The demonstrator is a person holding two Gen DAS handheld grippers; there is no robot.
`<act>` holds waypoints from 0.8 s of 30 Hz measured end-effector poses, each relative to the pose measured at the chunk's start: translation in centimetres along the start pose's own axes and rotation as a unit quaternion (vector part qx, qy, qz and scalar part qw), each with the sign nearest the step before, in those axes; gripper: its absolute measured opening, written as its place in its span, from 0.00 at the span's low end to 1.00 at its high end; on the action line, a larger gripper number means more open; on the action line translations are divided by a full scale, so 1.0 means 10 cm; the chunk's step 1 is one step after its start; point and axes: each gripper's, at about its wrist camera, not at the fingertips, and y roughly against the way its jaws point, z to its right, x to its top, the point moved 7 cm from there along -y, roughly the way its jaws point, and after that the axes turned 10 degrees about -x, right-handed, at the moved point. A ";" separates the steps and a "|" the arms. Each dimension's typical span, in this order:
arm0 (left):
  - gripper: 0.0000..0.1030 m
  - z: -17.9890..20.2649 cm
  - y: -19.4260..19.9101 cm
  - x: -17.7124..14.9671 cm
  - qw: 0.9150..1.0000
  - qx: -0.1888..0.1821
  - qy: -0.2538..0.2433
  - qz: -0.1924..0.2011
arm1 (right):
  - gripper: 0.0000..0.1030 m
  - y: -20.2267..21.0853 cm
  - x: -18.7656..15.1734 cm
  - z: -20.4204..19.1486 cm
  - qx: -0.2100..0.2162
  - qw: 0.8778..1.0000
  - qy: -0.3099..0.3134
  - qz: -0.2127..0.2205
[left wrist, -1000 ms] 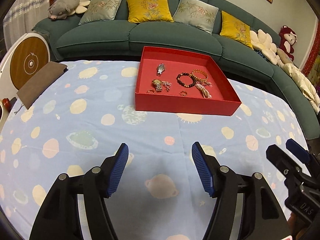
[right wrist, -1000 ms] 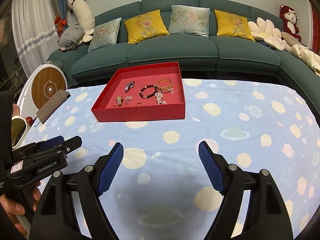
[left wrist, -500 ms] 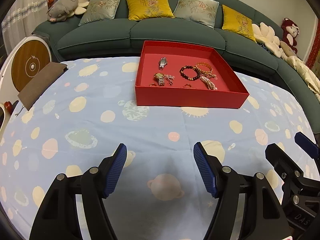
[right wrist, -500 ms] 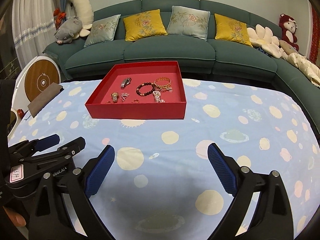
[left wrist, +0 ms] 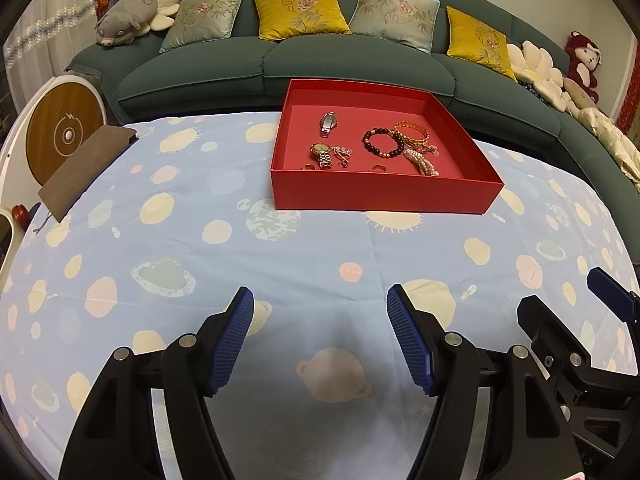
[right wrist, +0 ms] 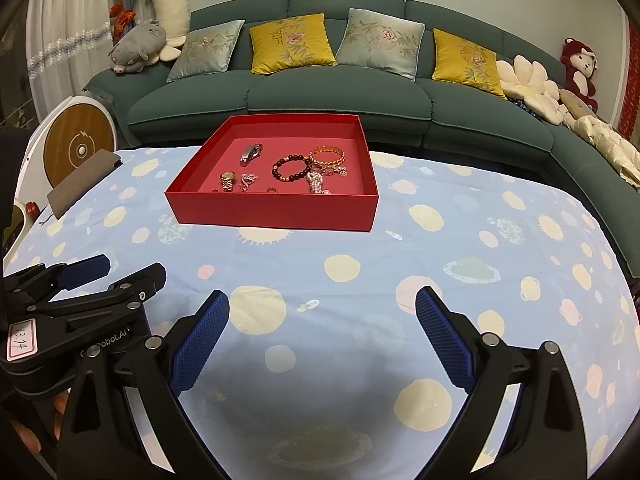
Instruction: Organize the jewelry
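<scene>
**Two open hand-held grippers hovering short of a red jewelry tray**

The left hand-held gripper (left wrist: 320, 320) is hanging over a desk (left wrist: 200, 272) covered in a pale blue cloth printed with planets and dots. Its blue pads are standing well apart, and nothing is sitting between them. The right hand-held gripper (right wrist: 322, 322) is hovering just beside it, its jaws spread even wider, also gripping nothing.

Ahead of both grippers, well beyond their fingertips, a shallow red tray (left wrist: 384, 196) is resting on the cloth. Inside it, jewelry is lying loose. A silver watch (left wrist: 328, 123) is sitting toward the tray's far side. A gold watch (left wrist: 322, 154) is lying nearer, with a small pendant (left wrist: 342, 154) just to its right. A dark bead bracelet (left wrist: 382, 143) is lying right of centre, touching a gold bangle (left wrist: 412, 133). A pearl bracelet (left wrist: 422, 162) is lying in front of the bangle. Two small rings (left wrist: 379, 168) are sitting close to the near wall.

Far ahead, beyond the desk, a green sofa (left wrist: 280, 64) with cushions is running across the room.
</scene>
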 end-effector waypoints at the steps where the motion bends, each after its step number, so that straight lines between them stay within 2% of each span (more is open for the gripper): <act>1: 0.65 0.00 0.00 0.00 1.000 0.002 -0.001 0.001 | 0.89 -0.01 0.00 0.01 -0.001 1.000 -0.002 -0.001; 24: 0.65 0.02 0.01 0.01 0.999 0.035 -0.018 0.012 | 0.89 -0.10 -0.04 0.03 -0.013 1.000 -0.013 -0.007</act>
